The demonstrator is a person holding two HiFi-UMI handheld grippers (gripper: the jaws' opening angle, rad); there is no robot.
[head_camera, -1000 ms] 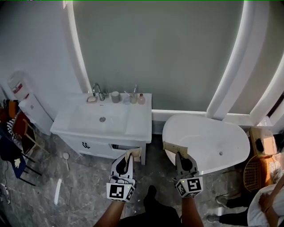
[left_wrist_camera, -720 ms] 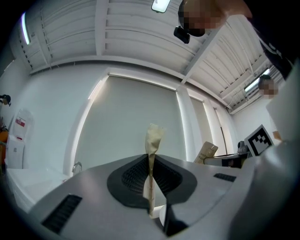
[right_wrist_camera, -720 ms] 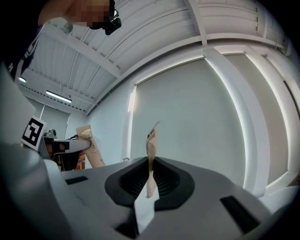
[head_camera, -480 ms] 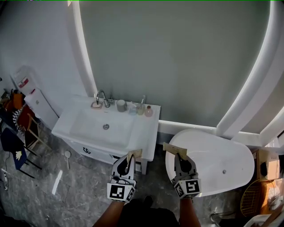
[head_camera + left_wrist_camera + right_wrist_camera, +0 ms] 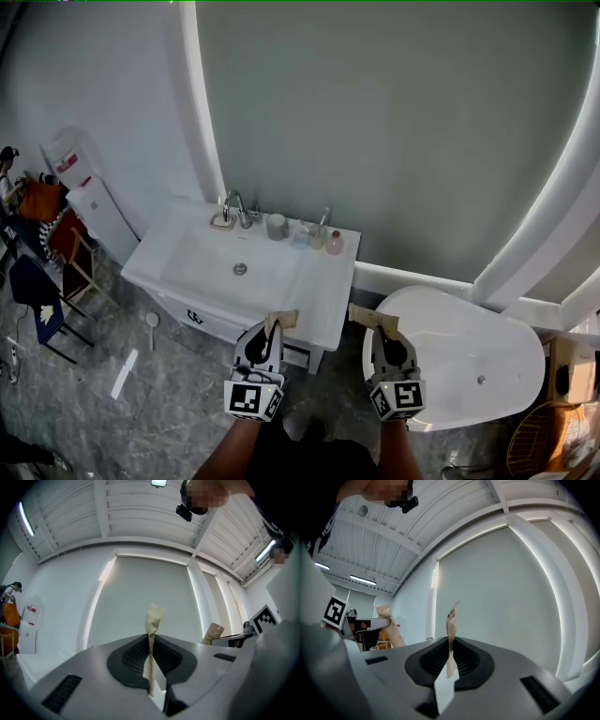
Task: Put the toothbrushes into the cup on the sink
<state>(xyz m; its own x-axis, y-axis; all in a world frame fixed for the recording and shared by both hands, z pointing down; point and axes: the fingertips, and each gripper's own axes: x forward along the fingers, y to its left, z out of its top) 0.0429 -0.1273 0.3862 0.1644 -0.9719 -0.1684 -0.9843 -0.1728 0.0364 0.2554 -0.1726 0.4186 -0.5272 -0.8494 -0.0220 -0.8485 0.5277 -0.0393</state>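
The cup (image 5: 276, 226) stands on the back ledge of the white sink (image 5: 317, 302), just right of the tap (image 5: 236, 204); what is in it is too small to tell. A soap dish (image 5: 222, 222) lies left of the tap. Right of the cup comes a row of three small things: a pale container (image 5: 300, 235), a second container (image 5: 319, 240) with a thin stick (image 5: 324, 217) standing up out of it, and a pinkish bottle (image 5: 335, 245). Whether that stick is a toothbrush cannot be told from here. The basin has a drain (image 5: 240, 269) in its middle.

The left gripper (image 5: 282, 321) is held upright before the near edge of the sink, well short of the cup, with the whole basin between them. The right gripper (image 5: 372, 319) is beside it, over the gap between the sink and the white bathtub (image 5: 459, 342). Both are clenched: the tan-covered fingertips (image 5: 153, 615) of the left one press flat together with nothing between them, and so do the fingertips (image 5: 451, 616) of the right one.

A water dispenser (image 5: 89, 192) stands left of the sink, chairs (image 5: 42, 305) beyond it, and an orange wire basket (image 5: 530, 439) past the bathtub
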